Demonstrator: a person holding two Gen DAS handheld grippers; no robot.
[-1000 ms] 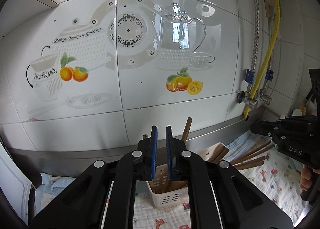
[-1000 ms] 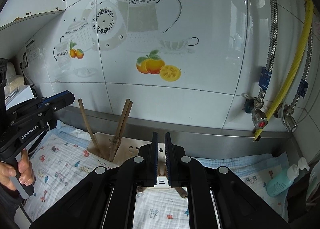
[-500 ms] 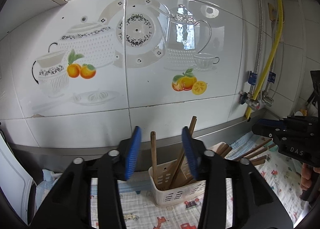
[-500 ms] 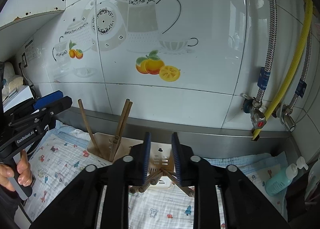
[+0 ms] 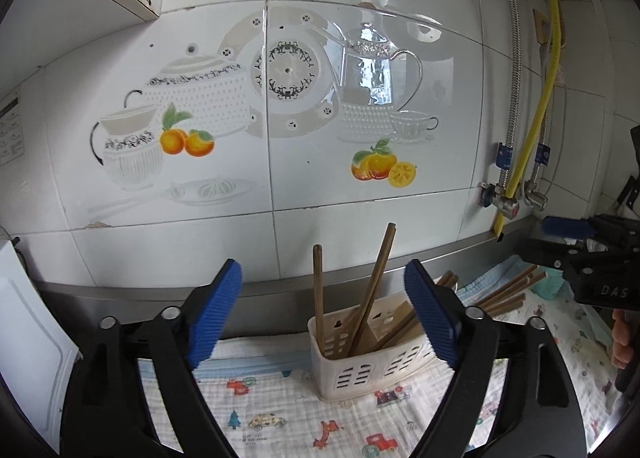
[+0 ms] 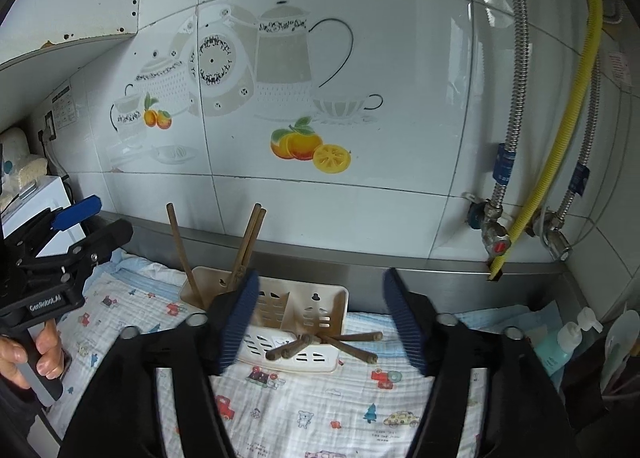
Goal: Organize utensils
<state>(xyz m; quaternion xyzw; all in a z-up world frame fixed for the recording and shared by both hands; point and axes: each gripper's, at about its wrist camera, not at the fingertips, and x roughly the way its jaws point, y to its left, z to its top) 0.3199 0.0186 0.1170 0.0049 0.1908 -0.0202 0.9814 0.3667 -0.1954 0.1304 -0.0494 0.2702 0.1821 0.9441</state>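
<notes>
A cream slotted utensil holder (image 5: 372, 354) stands on a printed cloth (image 5: 280, 418) against the tiled wall; it also shows in the right wrist view (image 6: 296, 310). Wooden chopsticks (image 5: 370, 290) stand upright in its left compartment (image 6: 246, 246). Several more chopsticks (image 6: 324, 344) stick out of its right side, leaning over the rim (image 5: 500, 294). My left gripper (image 5: 322, 310) is open and empty, just before the holder. My right gripper (image 6: 320, 318) is open and empty, its jaws on either side of the holder's right part.
A steel ledge (image 6: 400, 262) runs along the wall's foot. Valves with a yellow hose (image 6: 548, 161) and braided hoses hang at the right. A teal bottle (image 6: 560, 342) stands at the far right. A white appliance (image 6: 36, 205) stands at the left.
Both grippers went from shut to wide open. The left view has drawn back and up, so the chopsticks now stand free in the holder.
</notes>
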